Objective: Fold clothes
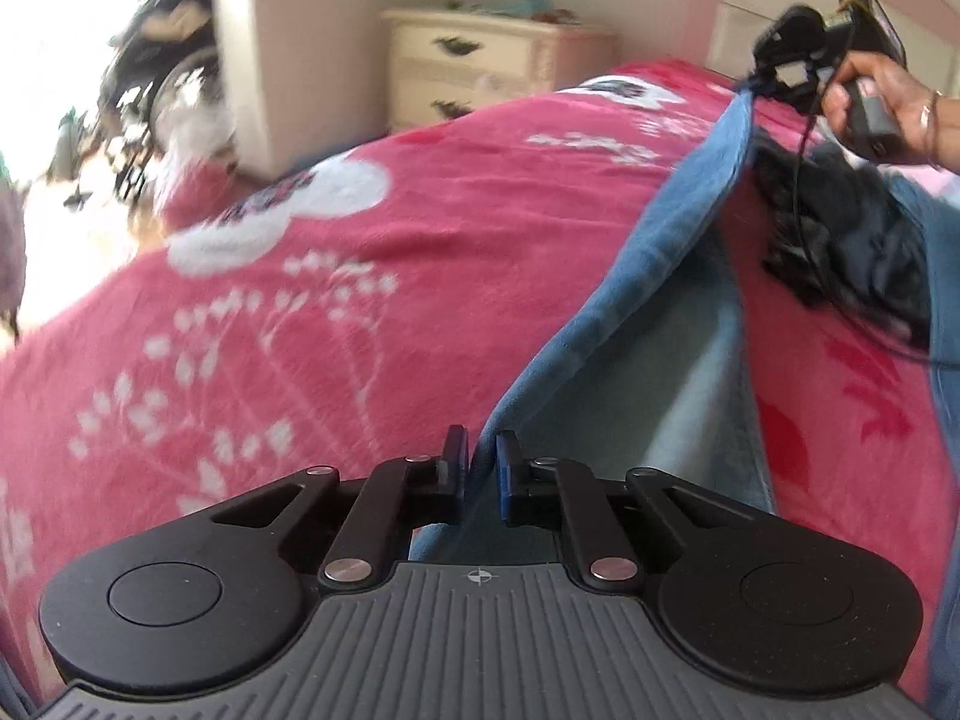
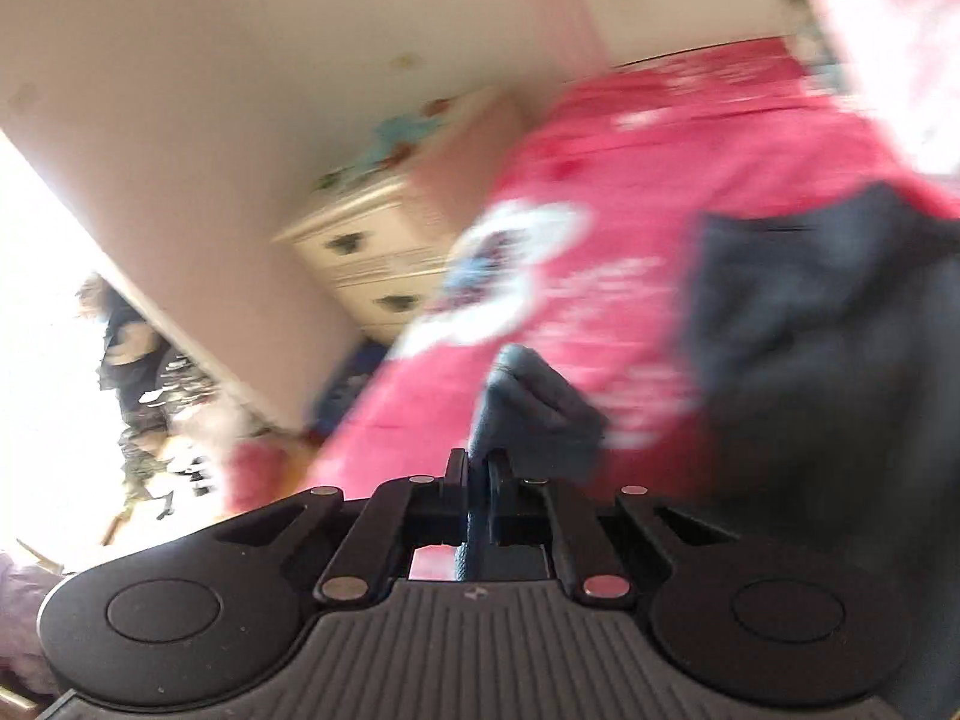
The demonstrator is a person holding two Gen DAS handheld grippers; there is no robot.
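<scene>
The blue garment (image 1: 654, 276) is stretched above the bed (image 1: 360, 300), one corner pinched in the left tongs (image 1: 482, 468) at 6 o'clock, the far corner clamped in the right tongs (image 1: 780, 75) at 1 o'clock. Both tongs are closed on cloth; in the right wrist view little fabric is seen between the pads (image 2: 480, 474). A slip is likely there if the cloth is pulled taut, and the fold would be spoiled.

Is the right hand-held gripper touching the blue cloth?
Touching. The right wrist view shows the right hand-held gripper shut on a fold of the blue cloth.
</scene>
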